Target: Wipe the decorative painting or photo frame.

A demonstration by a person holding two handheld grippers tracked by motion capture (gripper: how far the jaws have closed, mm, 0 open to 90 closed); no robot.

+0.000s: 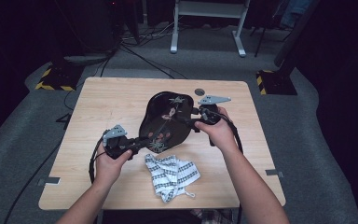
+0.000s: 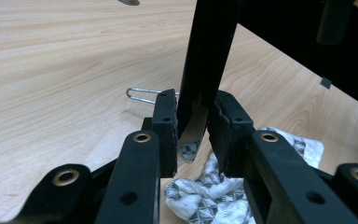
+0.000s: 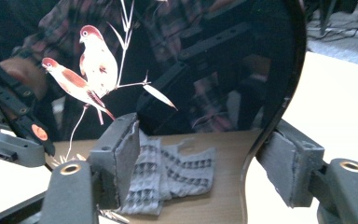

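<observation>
A glossy black lacquer tray (image 1: 165, 119) painted with birds and flowers is held tilted above the wooden table (image 1: 98, 107) between both grippers. My left gripper (image 1: 145, 141) grips the tray's near-left edge; in the left gripper view its pads (image 2: 168, 116) press on the thin black rim (image 2: 205, 60). From the right, my right gripper (image 1: 187, 120) takes the tray's other side. In the right gripper view one pad (image 3: 126, 149) lies against the shiny painted face (image 3: 205, 56) and the other sits behind the rim. A crumpled white cloth with a black pattern (image 1: 170, 175) lies on the table below the tray.
A small bent metal wire (image 2: 142, 95) lies on the table beyond the left jaws. A round hole (image 1: 199, 92) sits near the table's far edge. Cables trail from the grippers. Stands and floor cables lie beyond the table.
</observation>
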